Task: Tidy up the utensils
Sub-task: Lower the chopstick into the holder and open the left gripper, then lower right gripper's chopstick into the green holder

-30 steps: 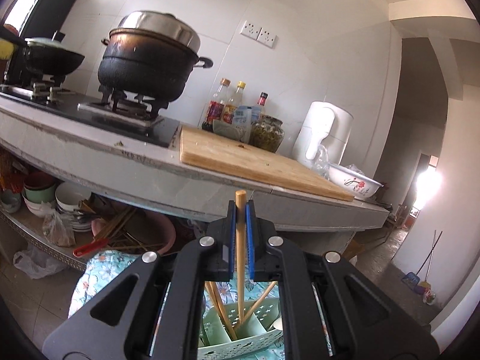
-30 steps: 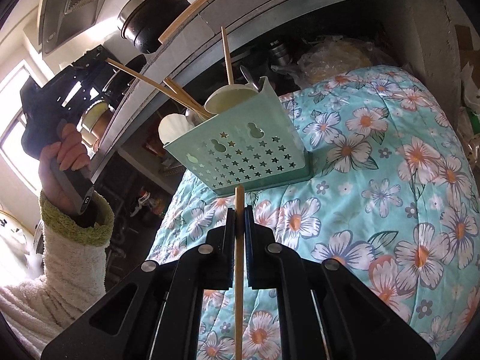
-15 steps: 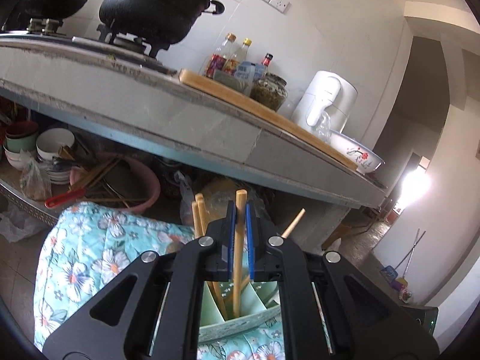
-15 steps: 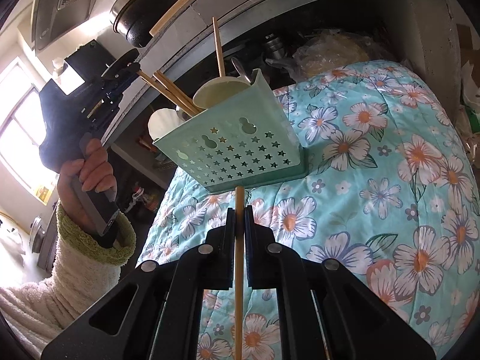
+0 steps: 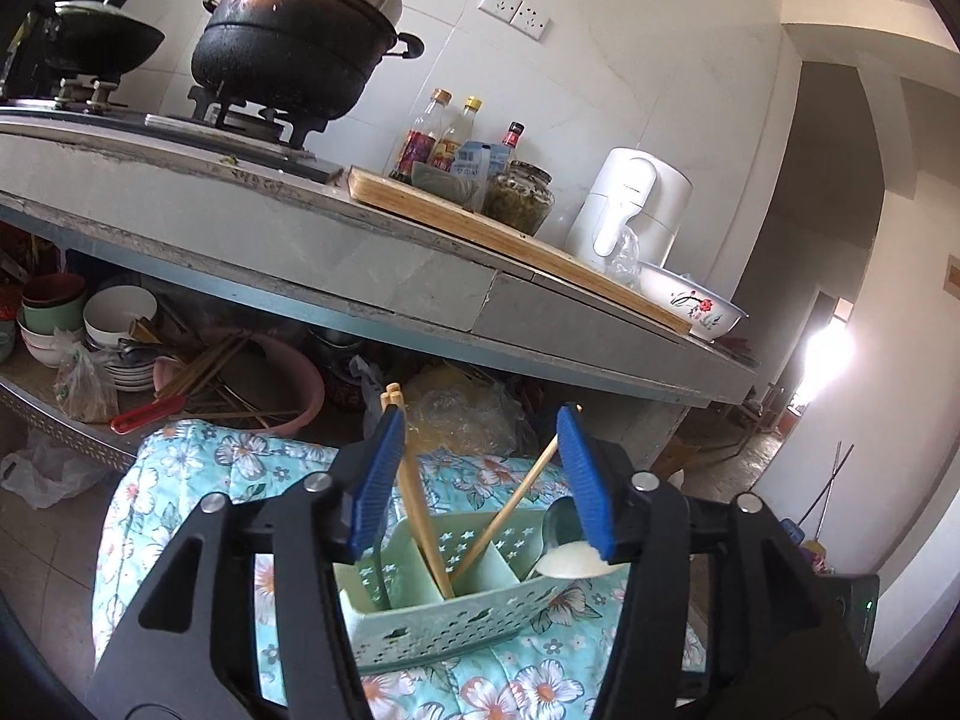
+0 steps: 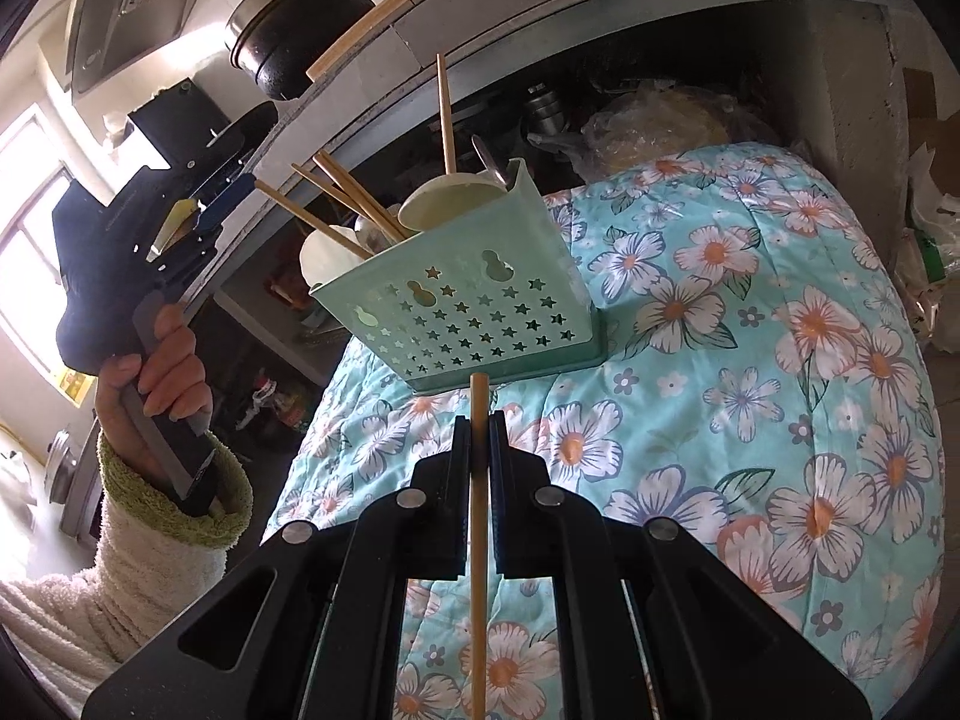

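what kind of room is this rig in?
Most likely a home kitchen: a blackened pot with a steel lid sits on a gas stove, sauce bottles stand on the counter, and bowls and plates are stacked on the shelf beneath.

Home kitchen: blackened pot [image 5: 300, 42] on gas stove [image 5: 240, 120], sauce bottles [image 5: 447, 135], kettle [image 5: 630, 210].

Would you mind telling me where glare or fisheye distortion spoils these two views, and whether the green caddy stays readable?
Left wrist view: doorway light blows out white, the countertop bows into a curve, and the green caddy stays sharp. Right wrist view: the window at the left edge is overexposed, the floral quilt bulges, and the caddy's star holes read clearly.
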Motion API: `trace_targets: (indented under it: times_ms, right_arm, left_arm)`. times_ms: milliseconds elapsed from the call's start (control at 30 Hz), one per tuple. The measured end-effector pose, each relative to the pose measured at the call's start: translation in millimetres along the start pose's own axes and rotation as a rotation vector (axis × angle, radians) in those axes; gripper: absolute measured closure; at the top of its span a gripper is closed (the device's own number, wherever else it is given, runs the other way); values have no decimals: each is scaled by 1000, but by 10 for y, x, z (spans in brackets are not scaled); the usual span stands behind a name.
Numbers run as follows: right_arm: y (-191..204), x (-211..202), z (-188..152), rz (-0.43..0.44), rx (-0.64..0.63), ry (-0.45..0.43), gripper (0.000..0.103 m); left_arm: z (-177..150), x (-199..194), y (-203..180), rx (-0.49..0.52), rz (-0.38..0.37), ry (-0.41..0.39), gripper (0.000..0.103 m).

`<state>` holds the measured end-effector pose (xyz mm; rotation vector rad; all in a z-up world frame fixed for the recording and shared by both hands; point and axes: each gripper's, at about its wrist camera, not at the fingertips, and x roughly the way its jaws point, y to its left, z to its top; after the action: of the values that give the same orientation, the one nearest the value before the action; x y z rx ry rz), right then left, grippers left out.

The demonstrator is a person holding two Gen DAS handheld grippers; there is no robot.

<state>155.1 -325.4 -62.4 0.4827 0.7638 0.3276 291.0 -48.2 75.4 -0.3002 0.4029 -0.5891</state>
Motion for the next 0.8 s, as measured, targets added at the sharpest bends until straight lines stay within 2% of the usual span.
trace_targets:
  times_ms: [300, 567, 800]
  right_arm:
    - [223, -222, 207, -9, -63, -65, 97]
    - [705, -363, 781, 8, -177, -201, 97]
    - [1226, -382, 1351, 15, -287, -334, 97]
  left_arm:
    - [-350, -492, 21, 55, 122, 40, 38]
    - [-932, -632, 95, 98, 201, 189, 26]
    - [-1335, -629, 151, 143, 247, 277, 19]
